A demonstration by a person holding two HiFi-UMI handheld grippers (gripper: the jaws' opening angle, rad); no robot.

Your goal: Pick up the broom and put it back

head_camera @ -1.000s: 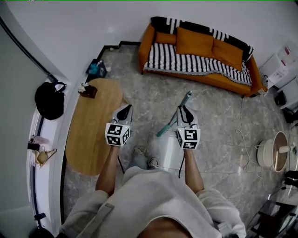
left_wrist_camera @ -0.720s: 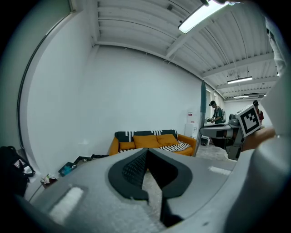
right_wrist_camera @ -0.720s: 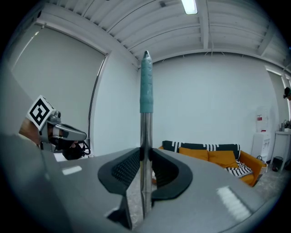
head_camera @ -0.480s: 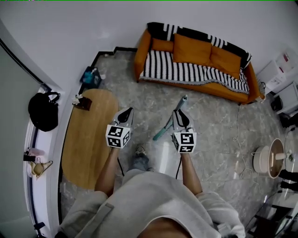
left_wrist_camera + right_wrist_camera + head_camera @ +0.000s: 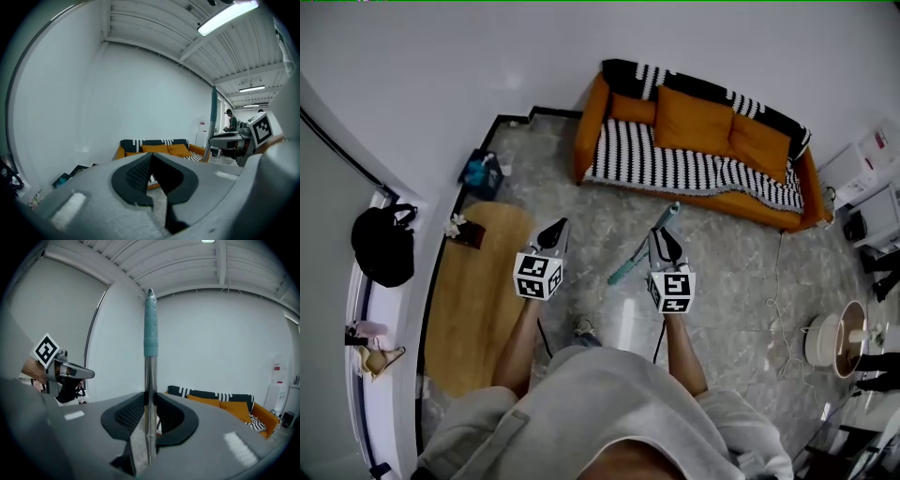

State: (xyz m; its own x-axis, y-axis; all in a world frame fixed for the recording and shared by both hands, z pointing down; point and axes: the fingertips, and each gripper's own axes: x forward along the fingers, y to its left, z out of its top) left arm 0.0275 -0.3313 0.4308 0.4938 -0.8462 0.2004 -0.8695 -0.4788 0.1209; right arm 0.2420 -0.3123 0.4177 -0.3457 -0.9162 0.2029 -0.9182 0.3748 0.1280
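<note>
The broom is a metal pole (image 5: 149, 380) with a teal grip (image 5: 150, 324) at its top, held upright. My right gripper (image 5: 150, 397) is shut on the pole, pads pressed on both sides. From the head view the broom (image 5: 630, 261) slants from its top end near the right gripper (image 5: 661, 234) down to a teal lower end above the floor. My left gripper (image 5: 551, 232) is beside it, to the left, and its jaws (image 5: 151, 157) are shut with nothing between them. The left gripper view also catches the pole (image 5: 213, 117).
An orange sofa (image 5: 694, 141) with a striped throw stands ahead against the wall. A wooden oval table (image 5: 473, 281) lies to the left, a teal box (image 5: 480, 172) beyond it. A black bag (image 5: 380, 246) hangs far left. A white appliance (image 5: 830, 339) and a cable (image 5: 778, 281) are right.
Both grippers have travelled on across the floor with the person, side by side. The table has slid lower and further left in the head view. The broom stays in the right gripper.
</note>
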